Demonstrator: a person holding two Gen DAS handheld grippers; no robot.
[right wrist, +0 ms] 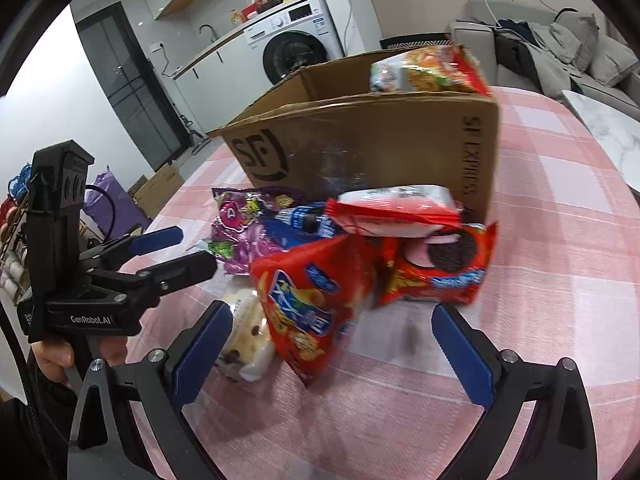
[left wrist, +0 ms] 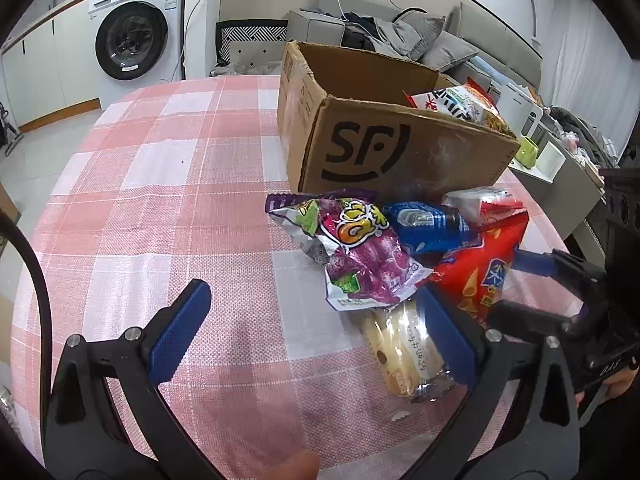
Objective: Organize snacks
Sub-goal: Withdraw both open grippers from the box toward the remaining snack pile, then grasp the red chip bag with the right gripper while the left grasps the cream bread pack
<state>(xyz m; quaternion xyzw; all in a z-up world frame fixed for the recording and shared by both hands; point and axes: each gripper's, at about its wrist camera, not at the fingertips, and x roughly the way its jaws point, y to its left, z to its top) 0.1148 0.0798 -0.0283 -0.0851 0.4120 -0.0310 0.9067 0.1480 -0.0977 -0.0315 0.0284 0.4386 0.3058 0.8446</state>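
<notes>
A pile of snacks lies on the checked tablecloth in front of an open cardboard box [left wrist: 400, 148] [right wrist: 380, 140]. In the pile are a purple bag [left wrist: 360, 256] [right wrist: 244, 232], a blue biscuit pack [left wrist: 432, 224] [right wrist: 308, 220], a red chip bag [left wrist: 480, 268] [right wrist: 312, 300], a red Oreo pack [right wrist: 440, 268] and a clear-wrapped bread roll [left wrist: 408, 356] [right wrist: 248, 332]. My left gripper [left wrist: 316, 332] [right wrist: 180, 252] is open, with the roll just inside its right finger. My right gripper [right wrist: 334, 354] [left wrist: 508, 286] is open around the red chip bag's lower end.
A noodle packet [left wrist: 460, 106] [right wrist: 428, 70] sticks out of the box's right end. A white-and-red packet [right wrist: 396, 208] lies on top of the pile against the box. The pink checked table [left wrist: 160, 184] stretches out to the left. Behind stand a washing machine [left wrist: 132, 36] and a sofa [left wrist: 420, 32].
</notes>
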